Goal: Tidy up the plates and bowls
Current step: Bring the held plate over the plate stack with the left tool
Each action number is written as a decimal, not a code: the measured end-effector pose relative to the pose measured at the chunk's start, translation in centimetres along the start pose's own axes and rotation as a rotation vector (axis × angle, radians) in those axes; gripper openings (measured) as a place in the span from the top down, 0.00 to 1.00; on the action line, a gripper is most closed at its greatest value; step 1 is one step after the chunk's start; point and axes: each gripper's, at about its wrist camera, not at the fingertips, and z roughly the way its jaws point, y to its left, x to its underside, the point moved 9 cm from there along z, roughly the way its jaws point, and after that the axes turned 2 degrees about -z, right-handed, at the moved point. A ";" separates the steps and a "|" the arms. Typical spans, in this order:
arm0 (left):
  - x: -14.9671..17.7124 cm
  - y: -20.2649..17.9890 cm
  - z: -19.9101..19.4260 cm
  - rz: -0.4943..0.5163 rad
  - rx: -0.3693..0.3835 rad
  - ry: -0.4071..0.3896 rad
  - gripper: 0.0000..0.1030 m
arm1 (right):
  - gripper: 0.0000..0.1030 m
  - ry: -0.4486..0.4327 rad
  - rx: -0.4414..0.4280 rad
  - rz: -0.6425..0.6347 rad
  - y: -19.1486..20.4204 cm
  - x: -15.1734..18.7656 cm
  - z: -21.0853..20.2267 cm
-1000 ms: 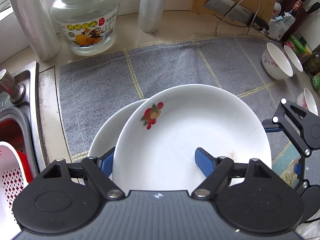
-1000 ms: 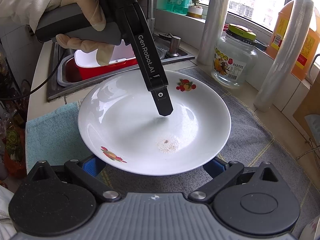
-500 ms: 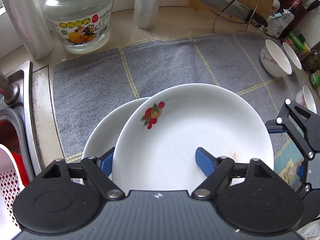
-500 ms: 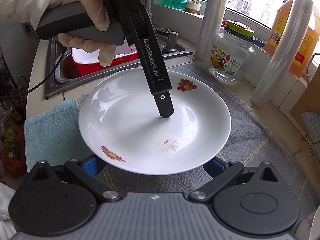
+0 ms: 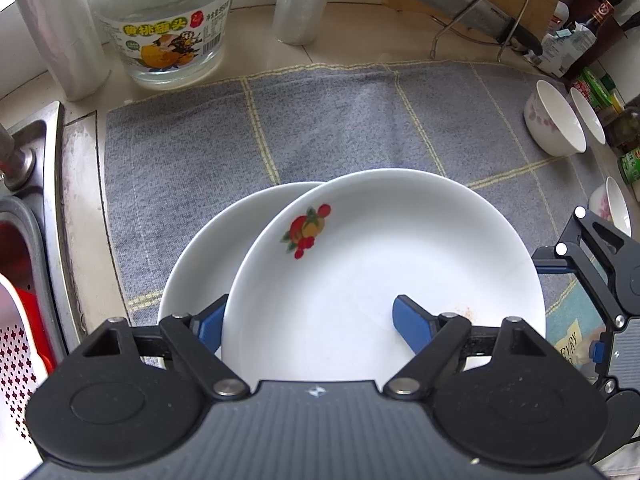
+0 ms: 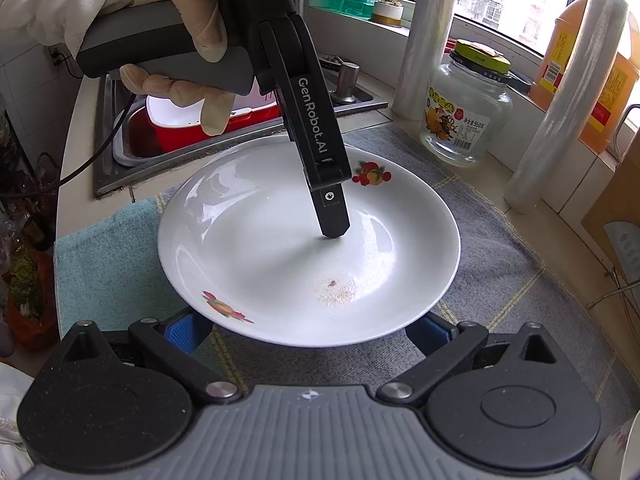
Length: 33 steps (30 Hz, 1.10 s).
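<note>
Plates: top plate [image 5: 384,264], round glossy white ceramic w/ red-orange fruit decals, sits face-up & offset to the right on a second white plate [image 5: 212,256], both on the grey woven mat [image 5: 320,120] on the desk. Left gripper [image 5: 306,320] straddles the top plate's near-left rim, jaws just been opening, pads not pressing. Right gripper [image 6: 304,330] at the plate's edge, jaws released, wide apart.
</note>
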 end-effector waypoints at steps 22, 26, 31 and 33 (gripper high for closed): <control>0.8 0.9 0.1 -0.051 0.000 0.027 0.17 | 0.00 0.007 -0.022 -0.003 0.3 -0.4 0.7; 0.8 1.1 -0.1 -0.058 0.000 0.027 0.16 | 0.00 0.009 -0.020 -0.008 0.4 -0.4 0.8; 0.8 1.1 -0.1 -0.054 -0.003 0.031 0.16 | 0.00 0.011 -0.020 -0.010 0.3 -0.4 0.9; 0.8 1.2 -0.1 -0.054 -0.005 0.032 0.16 | 0.00 0.011 -0.020 -0.010 0.3 -0.4 0.9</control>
